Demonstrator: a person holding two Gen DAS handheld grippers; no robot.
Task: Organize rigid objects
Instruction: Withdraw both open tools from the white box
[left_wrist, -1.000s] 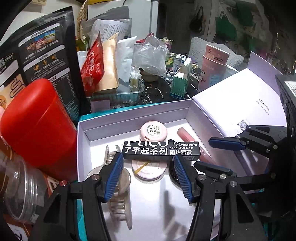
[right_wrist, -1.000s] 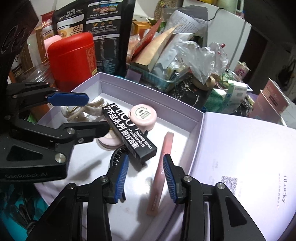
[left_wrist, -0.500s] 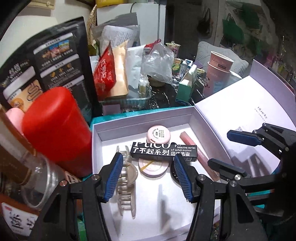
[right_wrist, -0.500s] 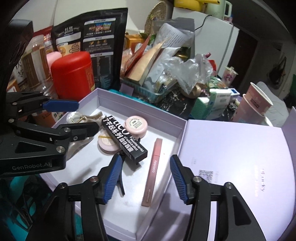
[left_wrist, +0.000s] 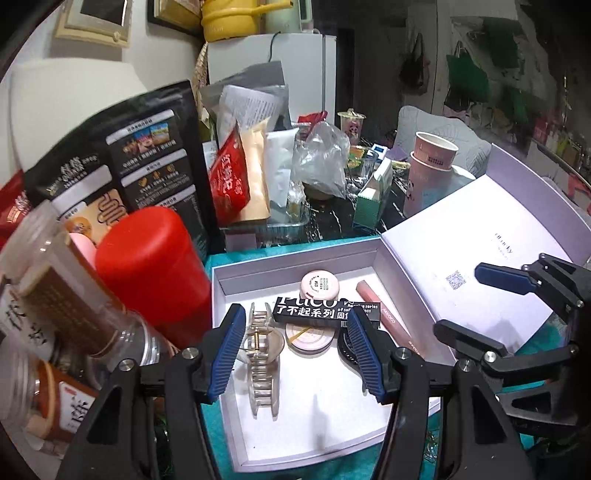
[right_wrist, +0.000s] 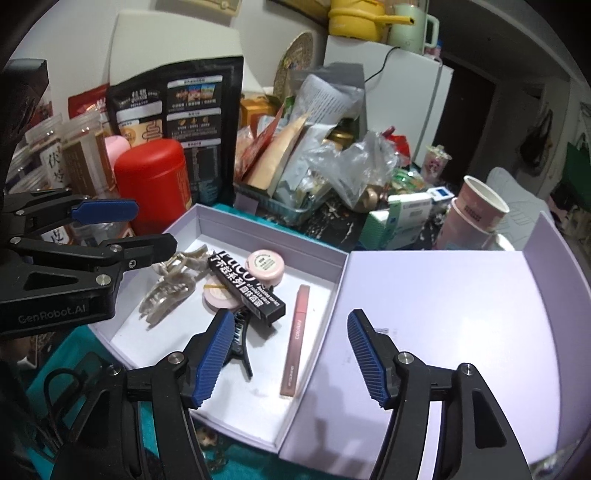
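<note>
Open white box (right_wrist: 271, 236) holding hair clip (right_wrist: 168, 291), black carton (right_wrist: 245, 290), two round pots, pink tube (right_wrist: 295, 339). Left gripper (left_wrist: 297, 352) parted, empty; right gripper (right_wrist: 286, 360) opening, empty. Probably light, stiff, slick; tube best pinched mid-length across its sides.

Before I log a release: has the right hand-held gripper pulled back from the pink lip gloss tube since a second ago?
Yes. The right hand-held gripper has risen away, opening, empty; the pink lip gloss tube lies in the box.

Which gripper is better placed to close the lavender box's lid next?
Right. The right gripper, empty with jaws opening, hangs by the open lavender lid; the left gripper sits over the tray's far side.
</note>
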